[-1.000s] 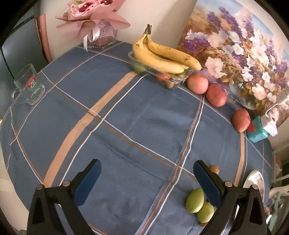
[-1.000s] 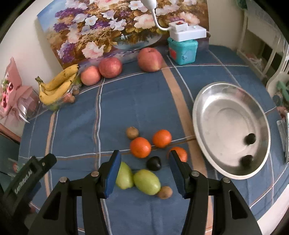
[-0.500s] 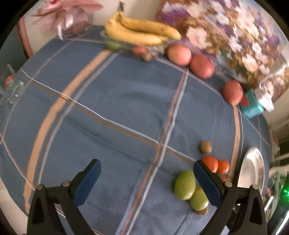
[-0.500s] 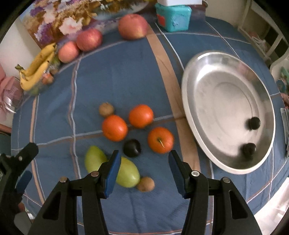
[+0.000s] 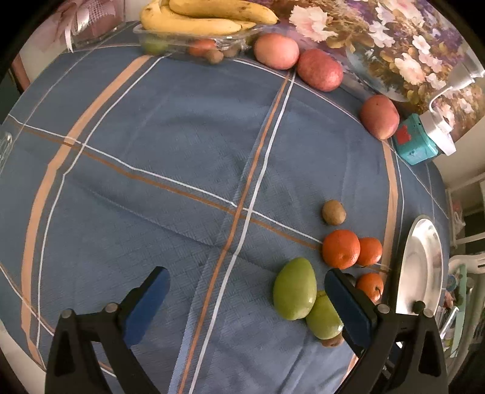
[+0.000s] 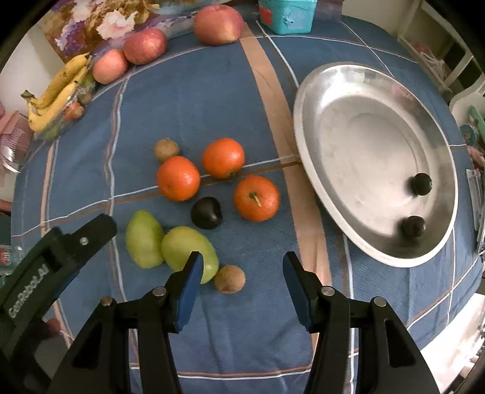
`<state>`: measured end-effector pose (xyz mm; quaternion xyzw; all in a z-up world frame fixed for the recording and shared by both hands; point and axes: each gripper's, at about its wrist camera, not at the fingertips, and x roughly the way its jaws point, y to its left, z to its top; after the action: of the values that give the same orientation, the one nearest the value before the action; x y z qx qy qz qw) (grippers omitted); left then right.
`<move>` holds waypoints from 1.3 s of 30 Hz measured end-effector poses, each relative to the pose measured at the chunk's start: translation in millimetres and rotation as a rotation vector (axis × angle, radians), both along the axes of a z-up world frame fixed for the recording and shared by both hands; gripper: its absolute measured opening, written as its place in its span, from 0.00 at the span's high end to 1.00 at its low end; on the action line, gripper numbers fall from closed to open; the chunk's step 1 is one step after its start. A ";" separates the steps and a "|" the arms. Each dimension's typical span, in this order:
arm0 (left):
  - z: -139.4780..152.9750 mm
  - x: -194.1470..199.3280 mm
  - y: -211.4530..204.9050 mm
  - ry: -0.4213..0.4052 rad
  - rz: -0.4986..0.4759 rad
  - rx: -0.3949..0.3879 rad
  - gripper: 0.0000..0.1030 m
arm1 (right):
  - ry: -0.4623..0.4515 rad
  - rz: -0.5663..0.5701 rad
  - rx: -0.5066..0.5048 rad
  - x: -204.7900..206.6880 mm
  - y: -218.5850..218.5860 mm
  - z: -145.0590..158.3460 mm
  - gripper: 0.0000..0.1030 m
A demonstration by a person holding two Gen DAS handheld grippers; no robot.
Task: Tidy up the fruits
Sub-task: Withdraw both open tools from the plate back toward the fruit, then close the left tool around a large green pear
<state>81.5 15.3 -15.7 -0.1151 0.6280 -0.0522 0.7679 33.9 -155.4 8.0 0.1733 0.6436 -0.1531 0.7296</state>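
Observation:
On the blue cloth lie three oranges point(image 6: 256, 197), a dark plum point(image 6: 206, 212), two green mangoes point(image 6: 189, 253) and two kiwis point(image 6: 229, 279). A steel plate point(image 6: 333, 100) on the right holds two dark plums point(image 6: 421, 183). My right gripper point(image 6: 242, 269) is open and empty above the near kiwi, with the plum and an orange ahead. My left gripper point(image 5: 247, 295) is open and empty; a mango point(image 5: 294, 288) lies just inside its right finger. The oranges point(image 5: 341, 249) and the plate point(image 5: 423, 260) lie further right in that view.
At the table's back stand three apples point(image 6: 217, 24), a clear tray of bananas point(image 6: 57, 91), a teal box point(image 6: 288, 15) and a flower painting point(image 5: 394, 45). The left gripper's body point(image 6: 45, 263) shows at the right wrist view's lower left.
Both grippers have moved forward and lower toward the fruit cluster, which now looks larger and closer. The left gripper swung right toward the mangoes. Jaw openings unchanged.

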 end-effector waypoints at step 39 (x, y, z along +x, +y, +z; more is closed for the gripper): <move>-25.5 -6.4 -19.1 0.133 -0.053 -0.158 0.61 | 0.113 0.075 0.025 -12.8 31.8 -25.3 0.46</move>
<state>75.1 -3.9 -41.3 -0.1618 0.6743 -0.1143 0.7114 21.2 -123.6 -17.3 0.1491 0.6917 -0.1272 0.6951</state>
